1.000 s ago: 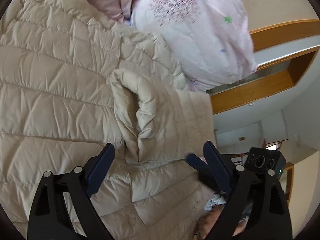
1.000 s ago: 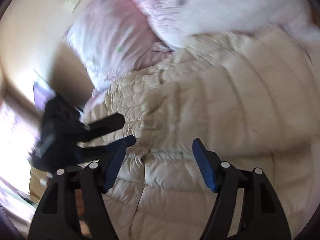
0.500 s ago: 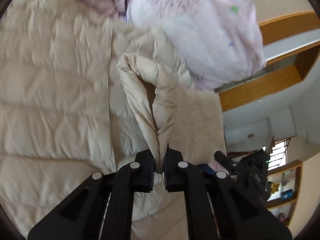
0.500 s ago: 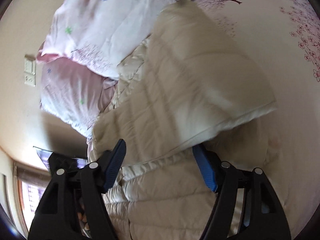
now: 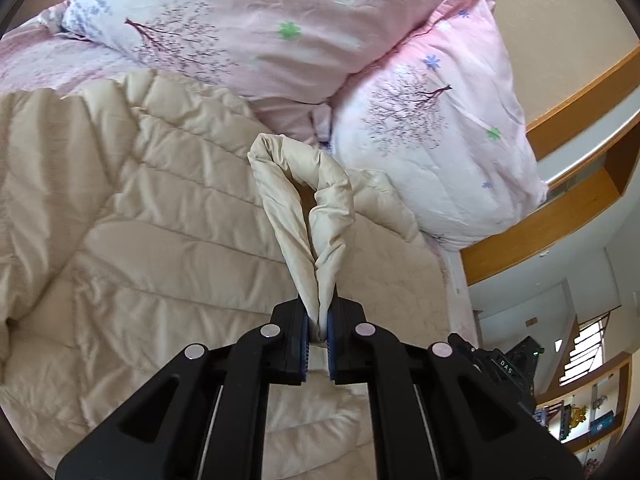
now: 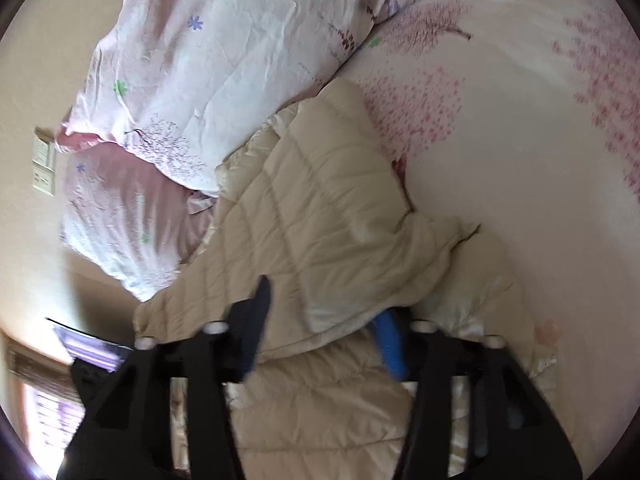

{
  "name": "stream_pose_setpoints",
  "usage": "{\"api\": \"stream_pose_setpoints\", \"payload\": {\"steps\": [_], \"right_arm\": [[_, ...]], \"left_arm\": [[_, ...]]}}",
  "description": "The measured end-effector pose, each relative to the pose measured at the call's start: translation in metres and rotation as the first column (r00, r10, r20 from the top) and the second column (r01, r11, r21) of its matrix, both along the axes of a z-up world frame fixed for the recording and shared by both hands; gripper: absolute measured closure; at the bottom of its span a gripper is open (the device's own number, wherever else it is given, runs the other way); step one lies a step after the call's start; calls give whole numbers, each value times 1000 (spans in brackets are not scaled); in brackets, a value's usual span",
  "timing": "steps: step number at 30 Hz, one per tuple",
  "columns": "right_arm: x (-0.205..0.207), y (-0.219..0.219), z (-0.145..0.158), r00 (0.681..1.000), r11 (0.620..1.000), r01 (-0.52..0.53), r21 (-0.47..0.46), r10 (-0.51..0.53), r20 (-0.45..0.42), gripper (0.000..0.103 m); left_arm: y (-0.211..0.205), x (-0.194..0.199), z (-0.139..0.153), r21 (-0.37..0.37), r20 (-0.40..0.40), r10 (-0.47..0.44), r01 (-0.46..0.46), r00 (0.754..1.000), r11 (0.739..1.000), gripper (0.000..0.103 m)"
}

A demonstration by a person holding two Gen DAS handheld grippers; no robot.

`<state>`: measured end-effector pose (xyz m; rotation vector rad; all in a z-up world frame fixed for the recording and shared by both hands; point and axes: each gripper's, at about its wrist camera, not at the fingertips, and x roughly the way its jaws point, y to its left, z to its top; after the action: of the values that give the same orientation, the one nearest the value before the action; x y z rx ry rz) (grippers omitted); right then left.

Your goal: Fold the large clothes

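From my left wrist camera, my left claw [image 5: 318,330] is pinched tight on a gathered fold of the cream quilted jacket [image 5: 160,264], which spreads across the bed below. The pinched fold [image 5: 308,216] rises from the pads as a narrow loop, lifted clear of the rest of the fabric. Two pink floral pillows [image 5: 432,128] lie beyond the jacket at the head of the bed, beside a wooden headboard [image 5: 540,236].

From my right wrist camera, the picture is blurred. My right claw [image 6: 324,328] is closing, with a thick edge of the jacket [image 6: 320,216] between its fingers; the blue pad [image 6: 388,340] sits under that edge. The jacket lies on the pink-patterned bed sheet [image 6: 520,140], just beside the pillows [image 6: 192,80].
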<state>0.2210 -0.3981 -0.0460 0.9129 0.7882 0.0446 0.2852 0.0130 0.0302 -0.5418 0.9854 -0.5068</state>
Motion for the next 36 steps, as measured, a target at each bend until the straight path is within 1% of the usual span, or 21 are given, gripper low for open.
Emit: {"api": "stream_pose_setpoints", "payload": {"steps": [2,4,5,8,10,12,14,15,17,19,20,22,25,28,30,31,32,33,34,35,36], "right_arm": [[-5,4,9,999,995,13,-97,-9,44,90],[-9,11,18,998,977,33,-211,-19,67,91],[-7,15,18,999,964,24,-264,-13,42,91],[-1,22,6,998,946,-17,-324,-5,-65,91],[1,27,0,992,931,-56,-362,10,-128,85],[-3,32,3,989,916,-71,-394,14,-145,71],[-11,41,15,986,891,-97,-443,27,-162,60],[-15,47,22,986,884,-114,-454,44,-163,60],[-22,64,39,984,871,-160,-464,107,-139,60],[-23,86,53,979,860,-205,-468,182,-94,62],[-18,103,61,967,848,-247,-469,246,-64,64],[-4,130,64,946,821,-306,-482,320,-56,65],[28,174,57,902,779,-407,-477,427,-72,71],[57,216,48,879,736,-445,-510,469,-89,73],[70,249,37,864,656,-459,-599,487,-128,72],[75,258,33,858,630,-470,-618,490,-153,72],[81,270,21,850,590,-494,-639,484,-210,69],[84,276,14,850,562,-497,-661,468,-242,69],[83,282,12,855,542,-485,-686,457,-244,69],[81,282,14,855,543,-486,-685,459,-243,67],[79,278,18,852,567,-495,-659,467,-238,58]], "left_arm": [[-1,-1,-1,24,9,3,-4,1000,1000,98],[-2,-1,-6,55,2,3,-3,1000,998,98],[-2,0,-9,66,-12,3,-2,1000,998,98],[-4,-1,-24,111,-65,8,-1,998,994,97],[-6,0,-33,136,-95,10,3,995,991,97],[-7,0,-37,155,-112,19,-2,994,988,93],[-5,-1,-36,166,-112,27,-8,993,986,84],[-4,-2,-34,172,-109,30,-11,994,985,81],[0,-7,-28,182,-99,39,-21,994,983,65],[9,-16,-18,189,-71,50,-36,996,981,54],[13,-21,-14,192,-59,57,-45,997,980,52],[23,-36,-2,175,-40,57,-49,998,983,51],[48,-65,12,154,-4,70,-68,998,986,50],[84,-98,24,196,41,114,-120,993,973,49],[115,-122,29,221,67,173,-183,983,958,49],[127,-128,30,225,71,198,-209,978,952,49],[145,-138,30,226,70,238,-248,969,942,49],[157,-144,29,224,64,267,-275,962,935,49],[175,-153,27,217,51,308,-312,950,925,49],[189,-159,25,207,38,339,-340,940,917,48],[202,-164,23,199,25,370,-368,929,908,48]]}}
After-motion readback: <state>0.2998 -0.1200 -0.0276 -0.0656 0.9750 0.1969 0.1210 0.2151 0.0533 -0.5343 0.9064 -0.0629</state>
